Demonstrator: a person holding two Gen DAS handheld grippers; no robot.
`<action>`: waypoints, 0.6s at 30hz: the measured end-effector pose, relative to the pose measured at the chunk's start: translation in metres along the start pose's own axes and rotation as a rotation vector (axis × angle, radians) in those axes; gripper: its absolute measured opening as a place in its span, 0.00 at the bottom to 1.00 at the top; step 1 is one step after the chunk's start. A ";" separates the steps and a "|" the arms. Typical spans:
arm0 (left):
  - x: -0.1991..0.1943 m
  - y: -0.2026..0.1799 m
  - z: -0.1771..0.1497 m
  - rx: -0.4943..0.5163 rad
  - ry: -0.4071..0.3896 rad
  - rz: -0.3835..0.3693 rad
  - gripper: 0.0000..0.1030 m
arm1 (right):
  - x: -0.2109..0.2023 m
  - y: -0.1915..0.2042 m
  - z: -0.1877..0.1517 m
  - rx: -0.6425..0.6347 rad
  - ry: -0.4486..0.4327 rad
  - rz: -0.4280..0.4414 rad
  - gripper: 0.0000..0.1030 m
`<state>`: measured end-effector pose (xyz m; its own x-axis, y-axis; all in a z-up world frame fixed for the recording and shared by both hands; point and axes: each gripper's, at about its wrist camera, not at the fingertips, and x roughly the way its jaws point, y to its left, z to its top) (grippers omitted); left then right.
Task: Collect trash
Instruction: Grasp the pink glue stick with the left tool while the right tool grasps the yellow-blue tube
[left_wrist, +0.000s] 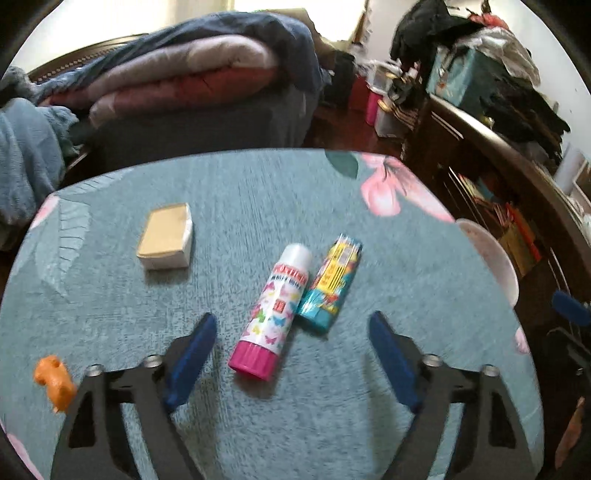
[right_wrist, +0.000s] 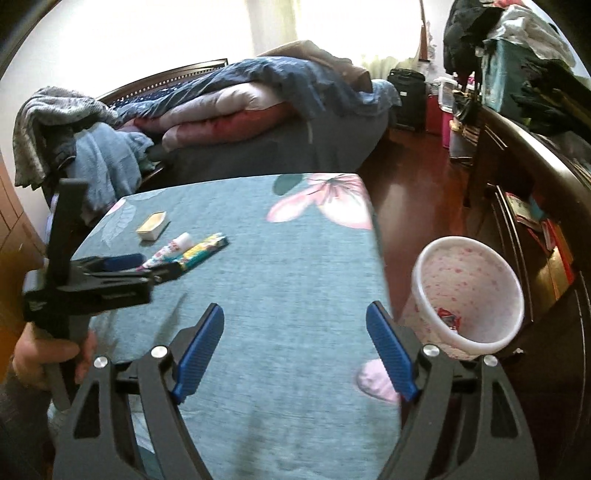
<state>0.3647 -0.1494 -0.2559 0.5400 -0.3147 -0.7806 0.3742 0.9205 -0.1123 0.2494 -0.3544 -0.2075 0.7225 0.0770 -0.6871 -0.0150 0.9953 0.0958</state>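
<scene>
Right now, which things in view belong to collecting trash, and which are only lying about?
For the job:
- white glue stick with pink base, lying on the table
- teal printed packet beside it
- beige and white small box
- pink-speckled white bin on the floor
- left gripper, open

Just lying about:
- folded blankets on the bed
- small orange toy

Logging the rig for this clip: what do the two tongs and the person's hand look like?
Both tongs, left and right, have black angular frames with silver pivot bolts and ribbed blue pads on the fingers. Seen from the right camera, the left one also carries a tall black upright post. The bare left hand grips its handle. No cables or markings are legible.
</scene>
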 end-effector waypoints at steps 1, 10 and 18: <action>0.002 0.000 -0.001 0.008 -0.001 -0.003 0.73 | 0.001 0.005 0.001 -0.006 0.003 -0.001 0.78; 0.004 0.003 0.003 0.076 -0.034 -0.067 0.37 | 0.029 0.034 0.012 -0.043 0.043 -0.010 0.78; -0.028 0.022 -0.014 0.018 -0.083 -0.026 0.21 | 0.065 0.057 0.031 -0.005 0.092 0.010 0.78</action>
<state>0.3472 -0.1167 -0.2454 0.5902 -0.3570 -0.7240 0.4021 0.9077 -0.1198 0.3172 -0.2950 -0.2239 0.6556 0.0913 -0.7496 -0.0255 0.9948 0.0990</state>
